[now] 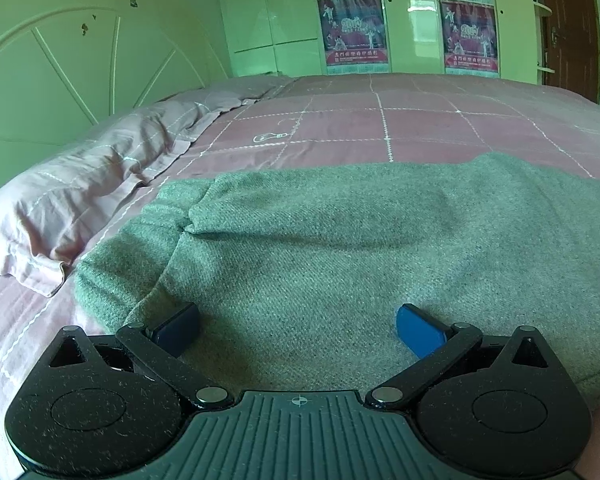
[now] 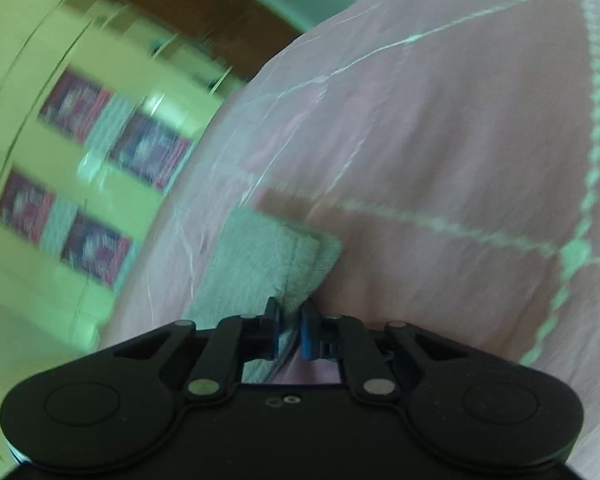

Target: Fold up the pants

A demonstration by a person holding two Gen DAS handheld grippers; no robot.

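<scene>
Pink checked bedspread (image 1: pixel 380 120) fills the middle band of the left wrist view, running back to a pale green wardrobe (image 1: pixel 292 8) with two posters (image 1: pixel 354 30) across the top of the frame; curved headboard (image 1: pixel 60 60) occupies the upper left, a pink pillow (image 1: pixel 80 200) below it at left centre. Grey-green woollen pants (image 1: pixel 340 248) lie flat across the lower middle of that frame, long axis left to right, right end cut off by the frame edge, a folded seam or crease at centre left. Which end is the waist cannot be made out. Left gripper (image 1: pixel 298 330) sits at bottom centre over the cloth, jaws spread wide, nothing between them. Right wrist view is tilted and motion-blurred; the wardrobe smears at left, bedspread (image 2: pixel 440 140) at right. Right gripper (image 2: pixel 291 328), bottom centre, is pinched closed on an edge of the pants (image 2: pixel 260 256), a corner of which shows just above the fingers.
</scene>
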